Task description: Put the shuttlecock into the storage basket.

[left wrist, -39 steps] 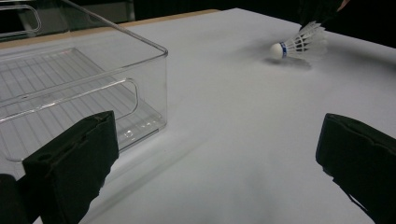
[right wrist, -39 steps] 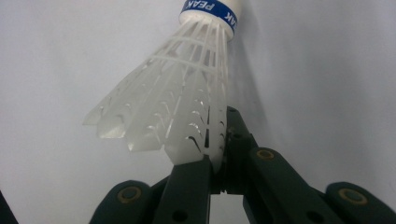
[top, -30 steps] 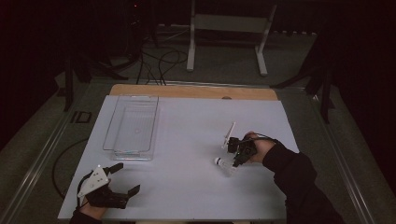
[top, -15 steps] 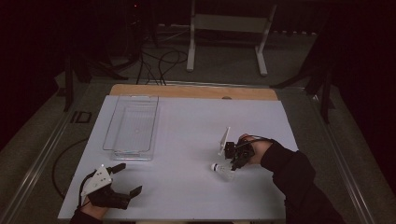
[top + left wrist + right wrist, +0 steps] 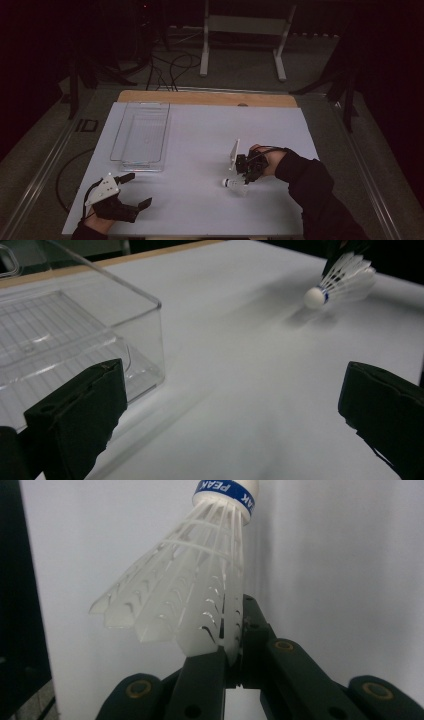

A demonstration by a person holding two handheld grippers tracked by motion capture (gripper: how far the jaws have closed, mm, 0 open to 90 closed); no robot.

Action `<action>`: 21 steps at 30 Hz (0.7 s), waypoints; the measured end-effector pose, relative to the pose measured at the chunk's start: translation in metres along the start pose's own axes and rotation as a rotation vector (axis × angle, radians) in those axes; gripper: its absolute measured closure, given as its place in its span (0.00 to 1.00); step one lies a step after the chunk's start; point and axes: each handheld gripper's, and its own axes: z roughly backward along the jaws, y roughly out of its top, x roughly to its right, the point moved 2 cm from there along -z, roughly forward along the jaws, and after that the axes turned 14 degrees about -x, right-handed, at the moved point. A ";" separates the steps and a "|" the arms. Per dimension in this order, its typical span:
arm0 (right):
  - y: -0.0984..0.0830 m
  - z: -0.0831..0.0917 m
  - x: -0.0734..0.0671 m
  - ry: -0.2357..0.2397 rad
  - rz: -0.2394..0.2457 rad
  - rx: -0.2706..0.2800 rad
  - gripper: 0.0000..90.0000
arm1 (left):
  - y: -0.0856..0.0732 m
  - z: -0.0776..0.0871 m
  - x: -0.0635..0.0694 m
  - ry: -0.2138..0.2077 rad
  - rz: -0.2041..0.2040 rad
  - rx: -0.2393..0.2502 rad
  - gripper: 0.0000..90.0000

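Observation:
A white shuttlecock [image 5: 234, 184] with a blue band at its cork hangs just above the white table [image 5: 200, 130], cork pointing left. My right gripper [image 5: 245, 179] is shut on the edge of its feather skirt. In the right gripper view the shuttlecock [image 5: 200, 580] rises from the pinched jaws of that gripper [image 5: 232, 660]. My left gripper [image 5: 136, 190] rests open near the front left corner with nothing between its fingers. In the left gripper view the shuttlecock [image 5: 340, 282] lies far off at the upper right, beyond the wide-apart jaws of the left gripper [image 5: 230, 415].
A clear plastic box [image 5: 142, 135] stands on the left half of the table, just beyond the left gripper, and its corner [image 5: 145, 315] is close by in the left gripper view. A wooden strip [image 5: 210, 97] runs along the far edge. Cables and a stand lie on the floor behind.
The right gripper has carried the shuttlecock a little toward the near edge and slightly left. The left gripper has stayed where it was.

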 end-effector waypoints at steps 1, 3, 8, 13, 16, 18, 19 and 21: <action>0.001 0.001 0.000 0.002 0.007 0.003 1.00 | 0.001 0.000 -0.001 0.007 -0.007 -0.011 0.00; 0.003 0.002 0.000 -0.002 0.029 0.006 1.00 | 0.004 0.000 -0.002 0.007 -0.017 -0.028 0.00; 0.006 0.005 -0.002 -0.003 0.049 0.007 1.00 | 0.013 -0.002 0.000 -0.017 -0.058 -0.072 0.00; 0.011 0.007 -0.006 0.005 0.071 0.010 1.00 | 0.023 -0.007 0.006 -0.056 -0.120 -0.130 0.00; 0.013 0.007 -0.007 0.005 0.077 0.006 1.00 | 0.030 -0.009 0.009 -0.069 -0.150 -0.154 0.00; 0.015 0.008 -0.008 0.009 0.082 0.009 1.00 | 0.035 -0.010 0.010 -0.076 -0.170 -0.169 0.00; 0.015 0.008 -0.008 0.006 0.086 0.001 1.00 | 0.038 -0.011 0.011 -0.078 -0.179 -0.173 0.00; 0.017 0.009 -0.009 0.008 0.095 0.012 1.00 | 0.044 -0.012 0.012 -0.085 -0.201 -0.181 0.00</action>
